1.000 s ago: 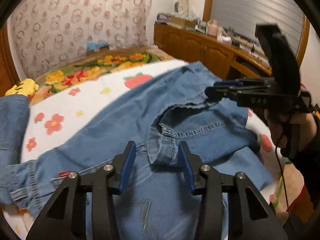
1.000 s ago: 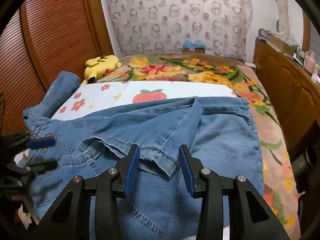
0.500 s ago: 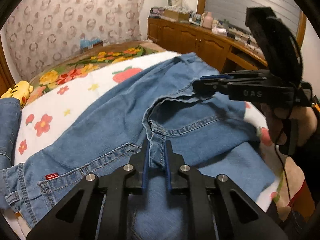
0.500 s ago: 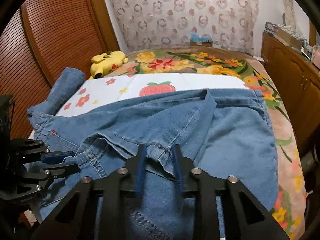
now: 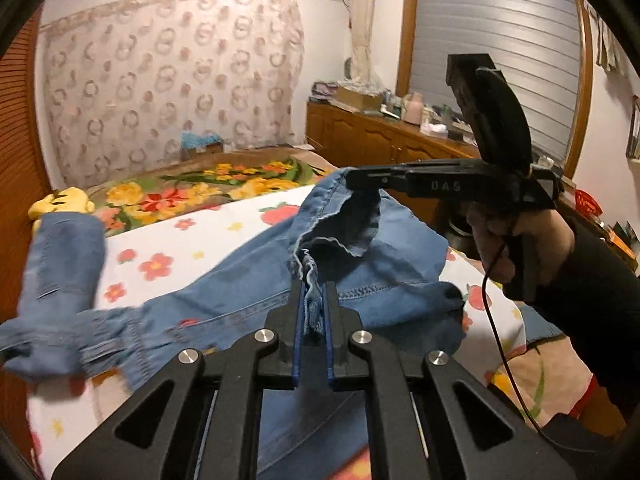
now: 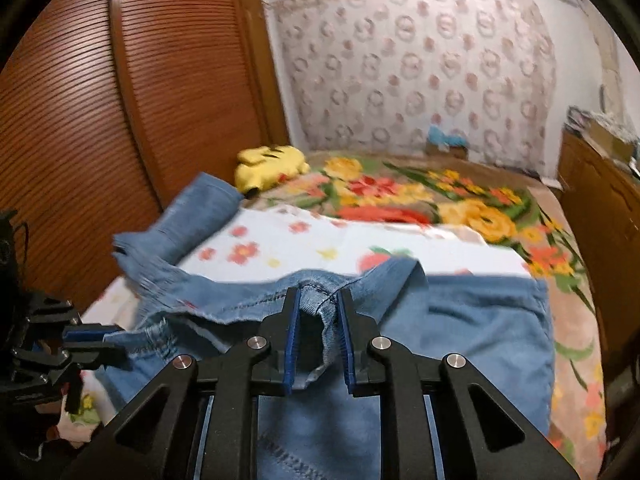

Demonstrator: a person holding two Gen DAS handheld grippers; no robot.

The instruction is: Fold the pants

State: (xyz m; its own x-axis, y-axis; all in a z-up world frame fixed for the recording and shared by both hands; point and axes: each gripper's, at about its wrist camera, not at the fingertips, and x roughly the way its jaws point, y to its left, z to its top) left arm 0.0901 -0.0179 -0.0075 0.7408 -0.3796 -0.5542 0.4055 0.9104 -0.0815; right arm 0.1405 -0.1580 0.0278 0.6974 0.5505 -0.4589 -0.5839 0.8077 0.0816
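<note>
Blue denim pants lie across the bed, also seen in the right wrist view. My left gripper is shut on a bunched hem edge of the pants and holds it above the bed. My right gripper is shut on another fold of the same edge; it also shows in the left wrist view, held higher with denim hanging from it. One pant leg trails off to the left. The left gripper shows at the left edge of the right wrist view.
The bed has a white flowered sheet over a bright floral blanket. A yellow plush toy lies near the slatted wooden wardrobe. A cluttered wooden sideboard runs along the right.
Both grippers closed on the pants' edge, then lifted it off the bed. The denim now hangs between them and the fabric has been pulled toward me.
</note>
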